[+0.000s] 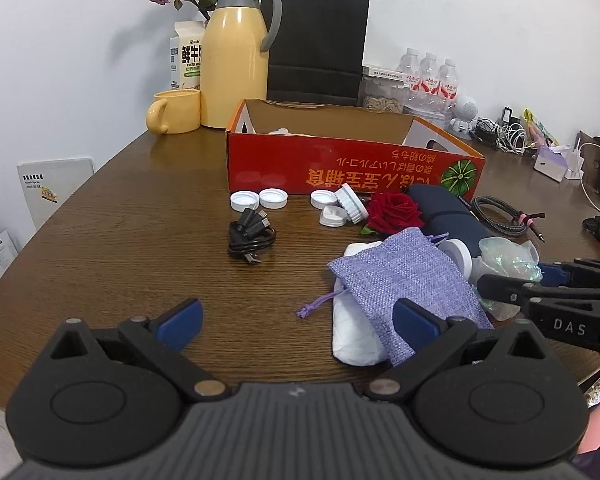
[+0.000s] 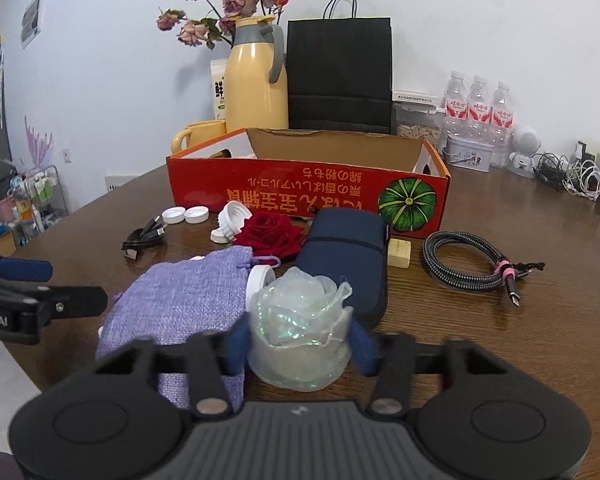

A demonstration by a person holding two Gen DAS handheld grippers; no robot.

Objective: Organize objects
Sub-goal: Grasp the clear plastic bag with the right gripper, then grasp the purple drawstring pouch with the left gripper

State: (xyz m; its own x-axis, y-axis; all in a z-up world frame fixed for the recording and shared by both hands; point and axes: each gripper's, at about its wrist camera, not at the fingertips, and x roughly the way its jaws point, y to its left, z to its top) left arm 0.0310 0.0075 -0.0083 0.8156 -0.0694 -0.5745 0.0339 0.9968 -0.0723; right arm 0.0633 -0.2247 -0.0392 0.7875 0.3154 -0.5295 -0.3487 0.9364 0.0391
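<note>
My right gripper (image 2: 300, 340) is shut on a translucent iridescent plastic flower (image 2: 300, 320); it also shows in the left wrist view (image 1: 508, 260). My left gripper (image 1: 296, 320) is open and empty above the table, just left of a purple cloth pouch (image 1: 400, 280) that lies on a white bundle (image 1: 356, 340). An open red cardboard box (image 1: 340, 168) stands behind. In front of it lie several white caps (image 1: 274, 198), a black USB cable (image 1: 250, 236), a red rose (image 1: 396, 210), a navy case (image 2: 348, 256) and a braided cable (image 2: 468, 264).
A yellow thermos (image 1: 236, 60), yellow mug (image 1: 176, 112), milk carton (image 1: 186, 60), black paper bag (image 1: 320, 44) and water bottles (image 1: 432, 76) stand at the back. Chargers and cords (image 1: 500, 132) lie at the far right. A small wooden block (image 2: 399, 253) sits beside the navy case.
</note>
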